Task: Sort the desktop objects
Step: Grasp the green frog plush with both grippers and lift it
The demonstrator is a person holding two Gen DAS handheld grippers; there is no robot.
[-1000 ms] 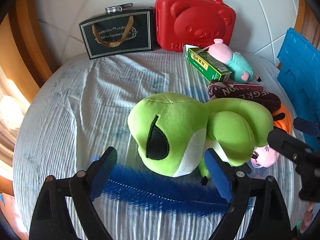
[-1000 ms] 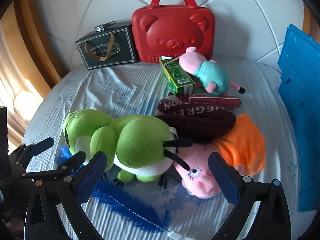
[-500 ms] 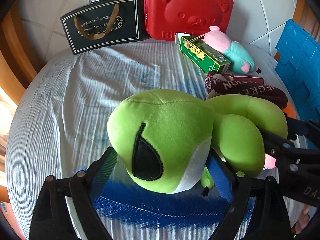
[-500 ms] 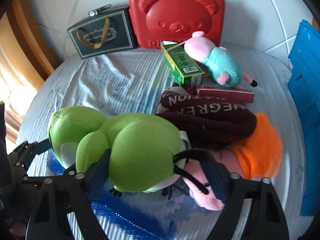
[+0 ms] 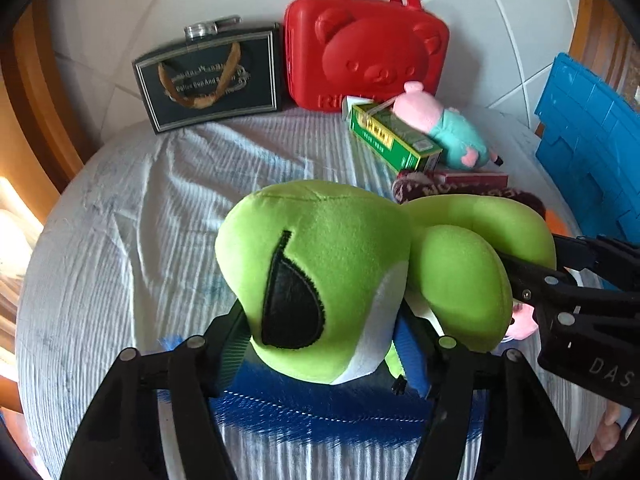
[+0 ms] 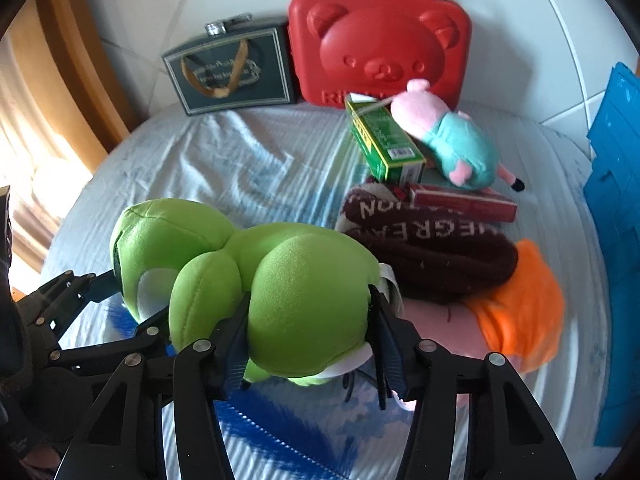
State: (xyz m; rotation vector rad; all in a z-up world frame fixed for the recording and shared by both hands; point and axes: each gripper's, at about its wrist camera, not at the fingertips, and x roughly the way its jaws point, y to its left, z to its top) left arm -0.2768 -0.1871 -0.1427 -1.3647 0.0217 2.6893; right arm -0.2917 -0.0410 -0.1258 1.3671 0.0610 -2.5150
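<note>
A green frog plush [image 5: 332, 264] lies on the white cloth. My left gripper [image 5: 320, 356] is shut on its head, pads pressed into both sides. My right gripper [image 6: 312, 344] is shut on its body [image 6: 304, 300]; it also shows at the right of the left wrist view [image 5: 580, 292]. The frog seems lifted slightly above a blue feather [image 5: 320, 404]. Behind it lie a brown knit hat [image 6: 428, 248], a pink plush with orange cloth [image 6: 520, 312], a green box [image 6: 384, 144], a red box [image 6: 464, 202] and a pink pig plush [image 6: 448, 136].
A red bear-face case [image 6: 380, 40] and a dark gift bag [image 6: 232, 72] stand against the tiled back wall. A blue crate [image 6: 616, 240] stands at the right. A wooden frame [image 5: 36, 92] runs along the left edge.
Both grippers closed in on the frog: the left onto its head, the right onto its body. The frog sits higher in the views now, and the background is slightly blurred by motion.
</note>
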